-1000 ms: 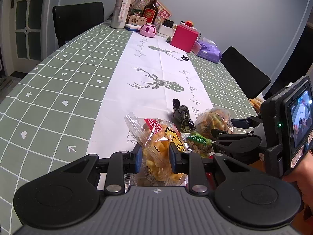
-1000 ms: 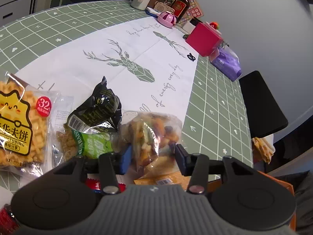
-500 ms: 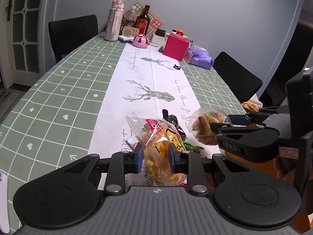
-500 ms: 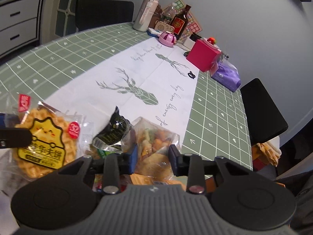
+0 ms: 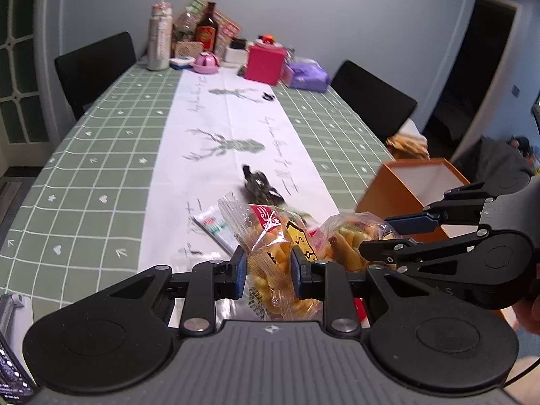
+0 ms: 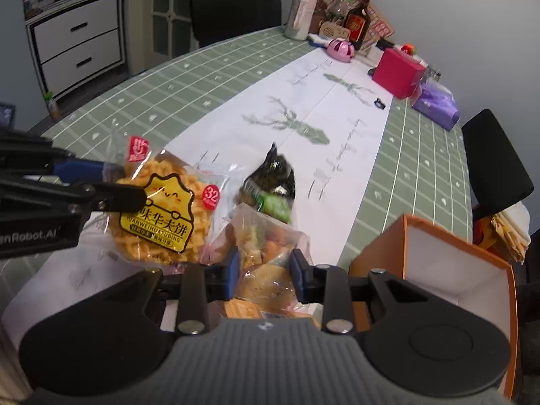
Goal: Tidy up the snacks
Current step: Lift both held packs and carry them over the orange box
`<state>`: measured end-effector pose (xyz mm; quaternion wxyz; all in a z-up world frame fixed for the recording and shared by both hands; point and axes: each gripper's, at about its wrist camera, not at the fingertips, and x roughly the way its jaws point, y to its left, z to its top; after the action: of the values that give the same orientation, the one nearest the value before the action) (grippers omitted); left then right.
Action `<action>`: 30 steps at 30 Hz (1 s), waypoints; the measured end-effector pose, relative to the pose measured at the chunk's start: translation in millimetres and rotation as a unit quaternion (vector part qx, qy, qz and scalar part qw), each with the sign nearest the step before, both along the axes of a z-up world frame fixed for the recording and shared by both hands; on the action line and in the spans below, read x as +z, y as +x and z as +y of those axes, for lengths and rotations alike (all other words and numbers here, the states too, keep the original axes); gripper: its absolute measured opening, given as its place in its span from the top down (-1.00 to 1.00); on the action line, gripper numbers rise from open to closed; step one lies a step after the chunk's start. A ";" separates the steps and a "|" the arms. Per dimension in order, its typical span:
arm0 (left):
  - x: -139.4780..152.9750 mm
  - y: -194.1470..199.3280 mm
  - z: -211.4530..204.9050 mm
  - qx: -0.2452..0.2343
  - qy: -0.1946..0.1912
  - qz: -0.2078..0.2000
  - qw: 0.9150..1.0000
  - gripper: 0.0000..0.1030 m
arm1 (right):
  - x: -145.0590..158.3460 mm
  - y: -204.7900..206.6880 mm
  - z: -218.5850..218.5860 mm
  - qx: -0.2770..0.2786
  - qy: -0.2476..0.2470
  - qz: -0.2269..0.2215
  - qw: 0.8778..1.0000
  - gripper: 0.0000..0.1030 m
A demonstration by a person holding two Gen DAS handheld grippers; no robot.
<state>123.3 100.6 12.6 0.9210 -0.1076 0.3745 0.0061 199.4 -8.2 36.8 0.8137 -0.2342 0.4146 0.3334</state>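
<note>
My left gripper (image 5: pixel 266 270) is shut on a clear bag of yellow waffle snacks (image 5: pixel 270 236) with a yellow label, held up off the table. In the right wrist view that waffle bag (image 6: pixel 162 216) hangs from the left gripper's fingers (image 6: pixel 114 195) at the left. My right gripper (image 6: pixel 265 270) is shut on a clear bag of mixed snacks (image 6: pixel 266 239), also lifted. The left wrist view shows the mixed bag (image 5: pixel 351 233) pinched by the right gripper (image 5: pixel 381 236). An open orange box (image 6: pixel 438 253) with a white inside stands to the right.
A black packet (image 6: pixel 273 175) and a green packet (image 6: pixel 275 206) lie on the white runner, with a small sachet (image 5: pixel 216 226) nearby. A pink box (image 5: pixel 265 64), a purple pack (image 5: pixel 307 76) and bottles (image 5: pixel 206 27) crowd the far end. Black chairs (image 5: pixel 371 101) flank the table.
Both grippers have risen with their bags off the table. The right jaws narrowed onto the mixed snack bag. The orange box has come into view at the right.
</note>
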 end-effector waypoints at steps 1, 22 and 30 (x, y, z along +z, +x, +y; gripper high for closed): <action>0.3 -1.8 -3.2 -0.008 -0.001 0.007 1.000 0.44 | 0.7 -3.8 -5.9 0.001 0.000 0.008 1.000 0.42; 74.1 9.2 -102.6 -0.174 0.171 -0.002 0.970 0.44 | 81.3 -23.1 -115.3 -0.033 0.024 -0.030 0.999 0.43; 81.2 38.3 -170.3 -0.249 0.236 -0.024 0.939 0.44 | 74.0 2.6 -158.1 -0.080 -0.017 -0.039 0.996 0.43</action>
<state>161.6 -69.7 93.8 0.9005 0.2095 0.3552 -0.1381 201.9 -166.2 110.8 0.8495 -0.2268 0.4051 0.2506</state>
